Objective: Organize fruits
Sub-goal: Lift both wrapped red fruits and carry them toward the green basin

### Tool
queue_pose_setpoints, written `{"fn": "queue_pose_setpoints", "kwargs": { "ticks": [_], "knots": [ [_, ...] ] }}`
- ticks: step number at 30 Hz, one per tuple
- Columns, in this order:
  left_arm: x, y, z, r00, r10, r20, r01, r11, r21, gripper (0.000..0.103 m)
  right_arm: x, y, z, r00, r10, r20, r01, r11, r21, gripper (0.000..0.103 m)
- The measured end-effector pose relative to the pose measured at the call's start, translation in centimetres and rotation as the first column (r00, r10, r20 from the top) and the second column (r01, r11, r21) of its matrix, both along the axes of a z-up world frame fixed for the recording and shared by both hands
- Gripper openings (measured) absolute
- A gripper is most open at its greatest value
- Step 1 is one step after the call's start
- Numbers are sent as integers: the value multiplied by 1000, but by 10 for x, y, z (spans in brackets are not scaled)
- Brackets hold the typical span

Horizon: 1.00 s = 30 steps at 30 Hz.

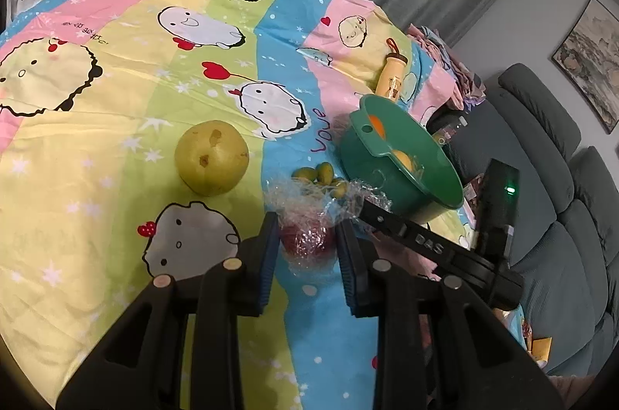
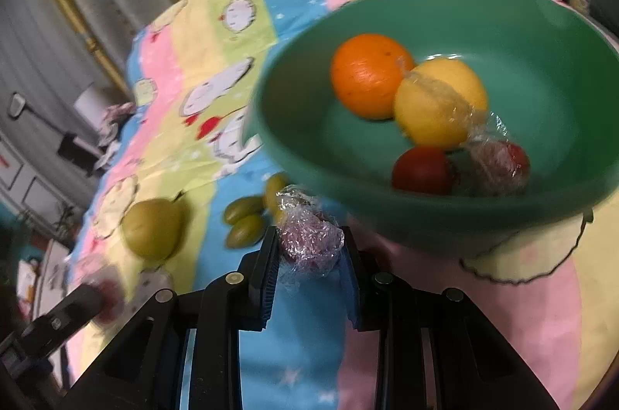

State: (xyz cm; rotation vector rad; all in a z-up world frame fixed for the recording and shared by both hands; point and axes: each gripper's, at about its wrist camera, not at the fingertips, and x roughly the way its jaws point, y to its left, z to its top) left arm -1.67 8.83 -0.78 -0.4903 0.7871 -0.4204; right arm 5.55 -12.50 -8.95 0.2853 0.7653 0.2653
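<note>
Green plastic bowl (image 2: 445,23) already contains an orange, a lemon and two small red fruits. Left gripper (image 1: 307,247) and right gripper (image 2: 309,251) each clamp narrowly on a cling-wrapped red fruit (image 1: 307,238) (image 2: 309,240) above the bedspread. Still outside the bowl: yellow-green pear (image 1: 211,157) and small green olive-shaped fruits (image 2: 243,222).

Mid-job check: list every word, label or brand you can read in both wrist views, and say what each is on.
"DAS": on the right gripper arm, seen from the left wrist.
"Love": purple script on the cartoon bedsheet.
Other handwriting on the sheet: upside down, unreadable.
Print on the cream bottle: too small.
Nothing else legible.
</note>
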Motion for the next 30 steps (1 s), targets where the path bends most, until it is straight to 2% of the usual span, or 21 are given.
{"fn": "queue_pose_setpoints", "kwargs": {
  "ticks": [2,7,16,30],
  "knots": [
    [-2,-2,1,1000,0,-1,0,1000,6,29,-9,4,4,999,34,8,-34,999,-25,31],
    [-10,-8,7,1000,7,2,-7,999,44,29,-28,4,18,994,108,19,-108,994,7,31],
    [-24,-19,20,999,25,20,-27,993,117,29,-53,10,40,980,187,70,-186,982,-9,31],
    [-41,-36,44,998,19,62,-29,985,169,29,-81,2,70,967,214,141,-210,977,-40,31]
  ]
}}
